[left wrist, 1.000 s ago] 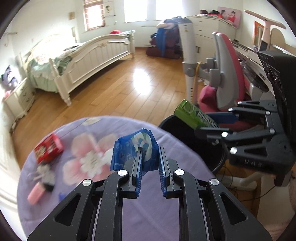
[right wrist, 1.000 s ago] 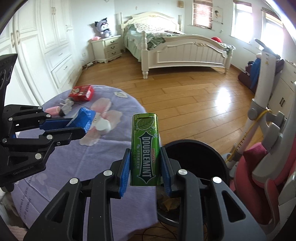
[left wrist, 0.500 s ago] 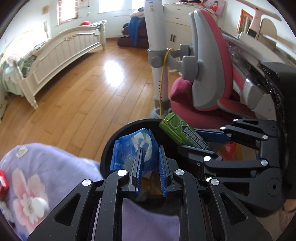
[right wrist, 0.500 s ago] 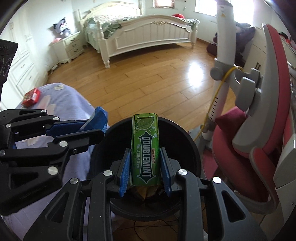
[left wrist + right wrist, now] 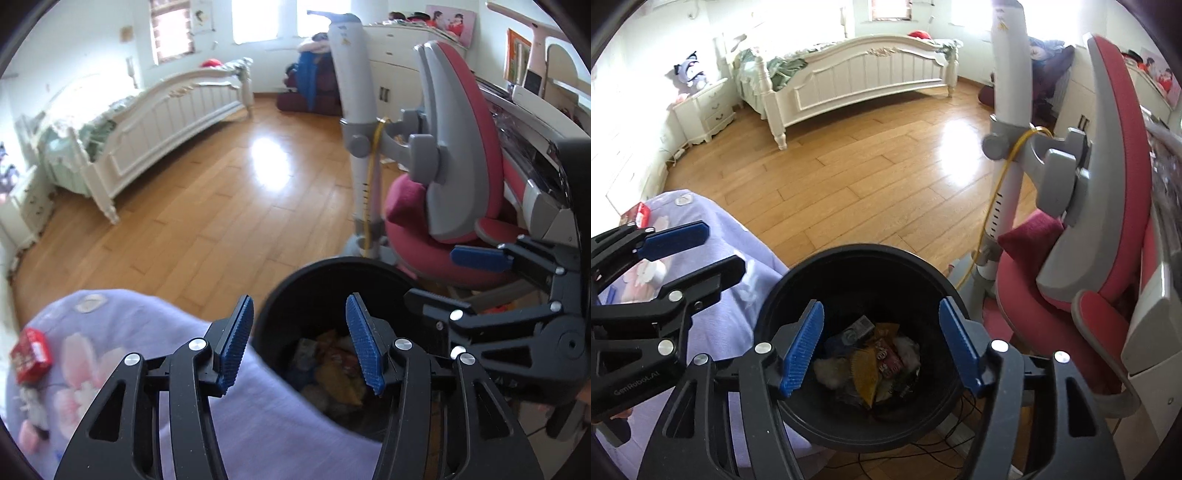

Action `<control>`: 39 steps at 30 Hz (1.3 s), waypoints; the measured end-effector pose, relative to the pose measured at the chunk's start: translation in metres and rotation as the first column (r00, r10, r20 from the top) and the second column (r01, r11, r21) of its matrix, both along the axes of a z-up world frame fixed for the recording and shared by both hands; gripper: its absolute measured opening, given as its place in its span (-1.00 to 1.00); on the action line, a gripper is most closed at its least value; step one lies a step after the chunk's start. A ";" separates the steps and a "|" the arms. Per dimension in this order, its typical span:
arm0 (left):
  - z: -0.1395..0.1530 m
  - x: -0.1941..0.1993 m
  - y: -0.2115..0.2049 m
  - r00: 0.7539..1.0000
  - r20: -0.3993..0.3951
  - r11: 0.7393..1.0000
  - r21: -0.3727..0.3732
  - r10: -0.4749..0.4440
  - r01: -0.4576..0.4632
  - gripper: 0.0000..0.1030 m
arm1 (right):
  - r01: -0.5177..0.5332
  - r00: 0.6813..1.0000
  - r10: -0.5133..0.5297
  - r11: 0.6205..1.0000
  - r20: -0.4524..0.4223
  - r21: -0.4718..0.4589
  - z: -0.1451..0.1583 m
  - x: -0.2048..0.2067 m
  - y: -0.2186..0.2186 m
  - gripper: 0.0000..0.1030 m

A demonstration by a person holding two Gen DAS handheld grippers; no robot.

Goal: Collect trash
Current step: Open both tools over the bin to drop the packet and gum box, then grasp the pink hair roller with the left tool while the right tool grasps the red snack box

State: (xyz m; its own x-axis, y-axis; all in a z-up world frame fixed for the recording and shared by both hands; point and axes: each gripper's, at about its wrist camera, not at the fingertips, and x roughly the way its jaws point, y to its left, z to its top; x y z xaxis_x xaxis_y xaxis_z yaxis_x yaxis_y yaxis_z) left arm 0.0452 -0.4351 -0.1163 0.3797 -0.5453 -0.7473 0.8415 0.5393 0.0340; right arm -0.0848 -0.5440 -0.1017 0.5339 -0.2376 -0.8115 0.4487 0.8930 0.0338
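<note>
Blue-padded and spread wide, my left gripper and right gripper are both empty now; a second ago they pinched a blue wrapper and a green gum pack. Both drops look done. Only the right view shows the trash heap clearly in the round black bin; the left view, lower left, shows the red packet on the lilac floral tablecloth.

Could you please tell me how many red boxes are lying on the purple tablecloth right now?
1. The red box lies near the far left edge of the purple tablecloth, away from the black bin. Others could be hidden behind the fingers.
</note>
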 end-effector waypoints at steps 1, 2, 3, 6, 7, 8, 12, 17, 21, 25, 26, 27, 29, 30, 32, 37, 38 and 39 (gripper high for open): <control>0.004 0.002 0.011 1.000 0.015 1.000 -0.005 0.018 -0.018 0.03 | -0.008 1.000 0.009 1.000 0.007 -0.003 0.002 0.003 0.003 0.26; 0.007 0.004 0.020 0.999 0.022 0.999 -0.010 0.033 -0.033 0.03 | -0.021 1.000 0.021 1.000 0.016 -0.002 0.005 0.007 0.009 0.26; 0.009 0.008 0.032 0.998 0.029 0.998 -0.015 0.057 -0.056 0.03 | -0.033 0.999 0.033 0.999 0.021 -0.001 0.008 0.012 0.014 0.26; 0.016 0.020 0.065 0.992 0.053 0.993 -0.012 0.116 -0.116 0.03 | -0.081 0.996 0.081 0.997 0.030 0.000 0.012 0.033 0.034 0.26; 0.017 0.026 0.078 0.988 0.062 0.990 -0.010 0.142 -0.141 0.03 | -0.102 0.994 0.102 0.995 0.030 0.001 0.013 0.041 0.042 0.26; 0.018 0.031 0.090 0.985 0.063 0.987 -0.010 0.162 -0.162 0.03 | -0.126 0.992 0.126 0.992 0.033 0.003 0.014 0.050 0.052 0.26; 0.018 0.054 0.142 0.965 0.076 0.968 0.000 0.252 -0.253 0.03 | -0.220 0.975 0.219 0.975 0.037 0.010 0.017 0.083 0.090 0.26; 0.015 0.084 0.208 0.928 0.088 0.931 0.016 0.361 -0.364 0.03 | -0.339 0.940 0.338 0.940 0.040 0.025 0.019 0.124 0.144 0.26; 0.009 0.109 0.259 0.895 0.094 0.897 0.032 0.437 -0.441 0.03 | -0.421 0.906 0.420 0.906 0.045 0.032 0.020 0.156 0.188 0.26; 0.006 0.126 0.297 0.893 0.079 0.894 0.040 0.442 -0.446 0.04 | -0.472 0.881 0.471 0.881 0.045 0.034 0.022 0.173 0.215 0.26; 0.004 0.129 0.305 0.903 0.080 0.903 0.049 0.422 -0.426 0.10 | -0.480 0.877 0.479 0.877 0.043 0.031 0.022 0.176 0.219 0.26; 0.002 0.134 0.313 0.910 0.090 0.909 0.065 0.405 -0.411 0.27 | -0.489 0.872 0.488 0.872 0.040 0.026 0.023 0.179 0.223 0.26; -0.005 0.147 0.332 0.925 0.092 0.921 0.099 0.368 -0.376 0.28 | -0.508 0.861 0.507 0.861 0.031 0.023 0.025 0.185 0.228 0.26; -0.009 0.155 0.342 0.936 0.076 0.930 0.110 0.344 -0.351 0.28 | -0.515 0.857 0.514 0.857 0.027 0.022 0.026 0.191 0.232 0.26; -0.012 0.164 0.352 0.948 0.066 0.941 0.117 0.313 -0.318 0.28 | -0.538 0.843 0.538 0.843 0.020 0.025 0.026 0.198 0.238 0.26; -0.030 0.178 0.355 0.986 0.050 0.968 0.189 0.156 -0.163 0.28 | -0.652 0.757 0.653 0.755 0.007 0.072 0.026 0.231 0.258 0.26; -0.035 0.180 0.354 0.990 0.046 0.967 0.213 0.132 -0.139 0.28 | -0.682 0.730 0.683 0.728 0.011 0.077 0.027 0.238 0.261 0.26; -0.043 0.182 0.353 0.995 0.030 0.964 0.246 0.100 -0.104 0.28 | -0.724 0.688 0.726 0.685 0.014 0.080 0.029 0.247 0.265 0.33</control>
State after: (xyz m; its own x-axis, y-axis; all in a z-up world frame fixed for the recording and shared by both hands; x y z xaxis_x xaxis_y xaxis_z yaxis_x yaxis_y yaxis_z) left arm 0.2275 -0.0820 -0.1588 0.4381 -0.3027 -0.8465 0.7804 0.5953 0.1910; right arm 0.1617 -0.2786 -0.0722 0.4999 0.2772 -0.8205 -0.3363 0.9352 0.1110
